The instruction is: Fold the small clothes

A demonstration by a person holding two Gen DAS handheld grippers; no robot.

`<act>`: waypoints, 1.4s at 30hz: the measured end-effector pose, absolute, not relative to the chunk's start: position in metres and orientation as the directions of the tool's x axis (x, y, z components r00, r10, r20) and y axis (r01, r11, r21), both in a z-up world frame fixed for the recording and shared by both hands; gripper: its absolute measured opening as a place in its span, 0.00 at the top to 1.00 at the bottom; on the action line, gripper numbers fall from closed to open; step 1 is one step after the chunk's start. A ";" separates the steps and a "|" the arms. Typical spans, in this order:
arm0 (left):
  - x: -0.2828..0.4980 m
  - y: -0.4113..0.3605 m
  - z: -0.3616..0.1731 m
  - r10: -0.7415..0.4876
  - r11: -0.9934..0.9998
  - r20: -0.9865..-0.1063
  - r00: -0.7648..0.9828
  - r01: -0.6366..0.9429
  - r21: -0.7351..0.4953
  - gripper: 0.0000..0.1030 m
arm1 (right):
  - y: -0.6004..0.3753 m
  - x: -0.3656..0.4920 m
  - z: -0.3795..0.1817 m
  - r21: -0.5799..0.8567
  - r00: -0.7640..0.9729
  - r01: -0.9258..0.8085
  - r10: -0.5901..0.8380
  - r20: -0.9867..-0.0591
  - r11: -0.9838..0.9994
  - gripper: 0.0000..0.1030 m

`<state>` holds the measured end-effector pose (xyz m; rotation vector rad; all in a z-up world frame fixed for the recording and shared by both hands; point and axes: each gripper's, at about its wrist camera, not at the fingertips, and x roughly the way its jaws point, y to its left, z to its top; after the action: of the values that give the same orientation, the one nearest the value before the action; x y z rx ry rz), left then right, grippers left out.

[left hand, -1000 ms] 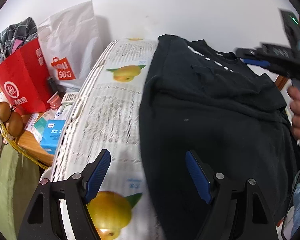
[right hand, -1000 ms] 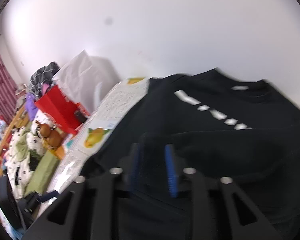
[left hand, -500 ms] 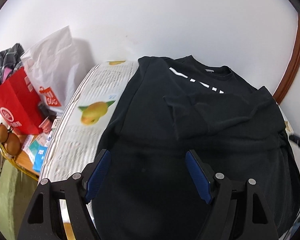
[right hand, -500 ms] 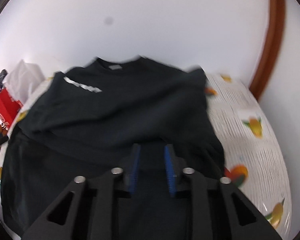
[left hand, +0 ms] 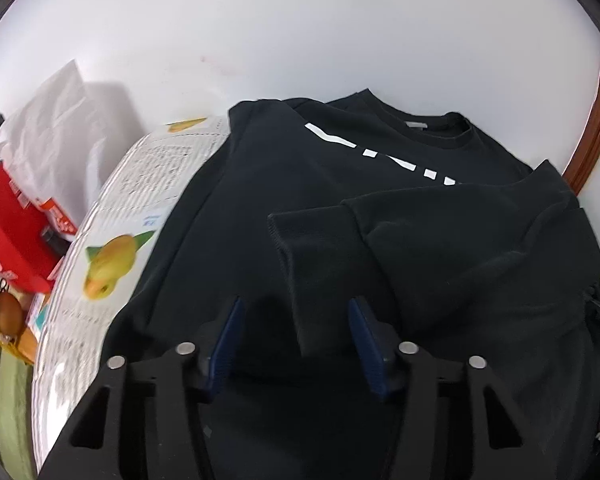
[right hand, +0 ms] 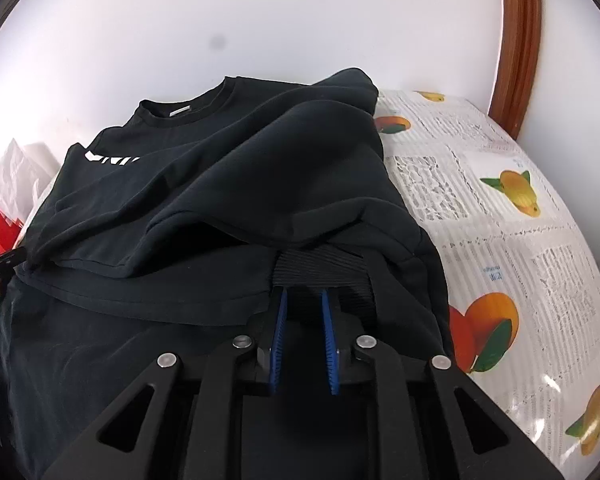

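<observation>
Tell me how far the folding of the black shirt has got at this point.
Done: the black sweatshirt lies flat on the fruit-print tablecloth, and one sleeve is already folded across its body. In hand: the left gripper is closing over that sleeve's cuff; the right gripper, nearly shut, has dark fabric between its pads beside a ribbed band. Left: the other sleeve and the final folds.

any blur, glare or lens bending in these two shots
Left wrist view: the fruit-print tablecloth and red paper bag at the left are smeared, the black sweatshirt sharper. Right wrist view: mostly sharp, the brown wooden frame bows with the fisheye, and a sheen shows on the cloth lower right.
</observation>
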<state>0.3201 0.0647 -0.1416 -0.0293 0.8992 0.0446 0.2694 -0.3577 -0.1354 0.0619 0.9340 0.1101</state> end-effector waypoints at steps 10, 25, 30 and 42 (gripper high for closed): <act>0.334 0.060 -0.144 0.021 0.996 -0.773 0.634 -0.077 -0.036 0.91 | -0.352 0.267 -0.137 0.060 0.606 -0.073 0.092 -0.790 0.996 0.85; 0.319 0.145 -0.138 0.023 0.962 -0.794 0.608 -0.230 -0.148 0.91 | -0.346 0.264 -0.124 0.002 0.587 -0.101 0.061 -0.808 0.995 0.85; 0.318 0.135 -0.142 0.079 0.975 -0.798 0.598 -0.213 -0.063 0.89 | -0.349 0.260 -0.088 0.058 0.662 -0.137 0.135 -0.737 0.989 0.71; 0.305 0.127 -0.138 0.121 0.982 -0.776 0.618 -0.191 0.001 0.83 | -0.344 0.294 -0.111 -0.092 0.623 -0.015 -0.062 -0.780 0.996 0.57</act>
<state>0.3049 0.1274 -0.1385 -0.0844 0.8863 0.1798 0.2936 -0.3439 -0.1111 -0.0922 0.8987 -0.0273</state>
